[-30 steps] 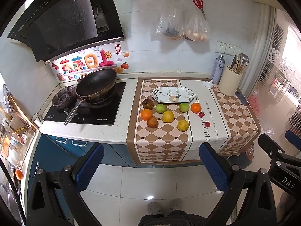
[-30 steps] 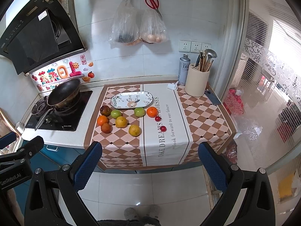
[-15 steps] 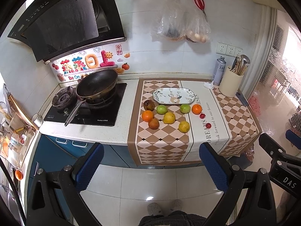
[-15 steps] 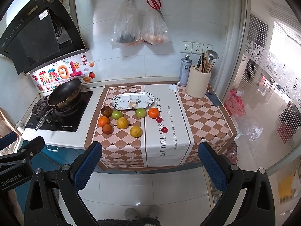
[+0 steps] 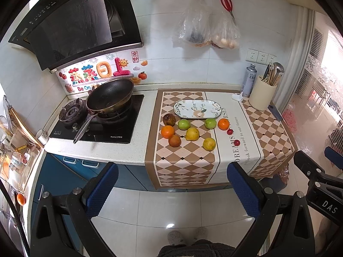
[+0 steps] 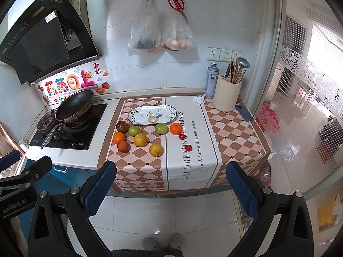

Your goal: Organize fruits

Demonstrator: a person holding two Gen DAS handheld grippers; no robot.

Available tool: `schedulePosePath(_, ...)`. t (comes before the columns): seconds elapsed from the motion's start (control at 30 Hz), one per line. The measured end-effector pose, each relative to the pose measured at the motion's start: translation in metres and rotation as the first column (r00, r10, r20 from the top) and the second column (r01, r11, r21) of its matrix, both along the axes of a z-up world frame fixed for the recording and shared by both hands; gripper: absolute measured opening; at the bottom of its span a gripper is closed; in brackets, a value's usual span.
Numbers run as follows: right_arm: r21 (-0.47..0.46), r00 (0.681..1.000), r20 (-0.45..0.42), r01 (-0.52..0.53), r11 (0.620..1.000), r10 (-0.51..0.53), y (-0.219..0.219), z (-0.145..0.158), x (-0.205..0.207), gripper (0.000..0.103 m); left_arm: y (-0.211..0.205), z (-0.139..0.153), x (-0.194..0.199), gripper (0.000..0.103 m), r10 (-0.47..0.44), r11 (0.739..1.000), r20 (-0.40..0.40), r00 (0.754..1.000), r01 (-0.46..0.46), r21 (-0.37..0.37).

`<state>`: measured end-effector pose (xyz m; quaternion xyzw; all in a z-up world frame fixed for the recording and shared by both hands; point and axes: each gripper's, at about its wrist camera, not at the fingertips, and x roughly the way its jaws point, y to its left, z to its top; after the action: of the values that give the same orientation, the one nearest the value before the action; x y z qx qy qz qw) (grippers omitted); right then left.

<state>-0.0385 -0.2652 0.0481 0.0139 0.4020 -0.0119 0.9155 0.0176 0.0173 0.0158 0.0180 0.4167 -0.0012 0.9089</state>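
Observation:
Several fruits lie on a checkered cloth (image 5: 184, 162) on the counter: two green apples (image 5: 184, 124), oranges (image 5: 167, 132), two yellow fruits (image 5: 192, 134), a dark fruit (image 5: 169, 119) and two small red ones (image 5: 236, 142). Behind them sits an empty oval patterned plate (image 5: 197, 111) (image 6: 152, 114). My left gripper (image 5: 171, 190) and right gripper (image 6: 169, 189) both hang open above the floor, well short of the counter, nothing between their blue pads. The same fruits show in the right wrist view, a yellow one (image 6: 156, 150) nearest.
A black pan (image 5: 109, 95) rests on the stove at left under a range hood (image 5: 72, 25). A cream utensil holder (image 6: 227, 95) and spray can (image 6: 212, 81) stand at the back right. Two plastic bags (image 6: 160, 34) hang on the wall. A person's feet (image 5: 186, 237) stand on the tiled floor.
Both grippers have drifted slightly toward the counter, so the fruits and plate appear a little nearer. Nothing on the counter has moved.

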Motion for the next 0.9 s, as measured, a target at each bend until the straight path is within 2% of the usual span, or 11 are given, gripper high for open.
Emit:
schedulePosePath(0.7, 0.001, 1.0, 0.01, 0.0, 1.0, 0.0, 0.008, 0.005, 0.002, 0.103, 0.001, 0.001, 0.002, 0.103, -0.001, 1.0, 0.007, 1.0, 0.001, -0.003)
schedulePosePath(0.9, 0.008, 1.0, 0.007, -0.005, 1.0, 0.004, 0.013, 0.012, 0.005, 0.103, -0.01, 0.01, 0.001, 0.103, 0.0, 1.0, 0.018, 1.0, 0.0, 0.001)
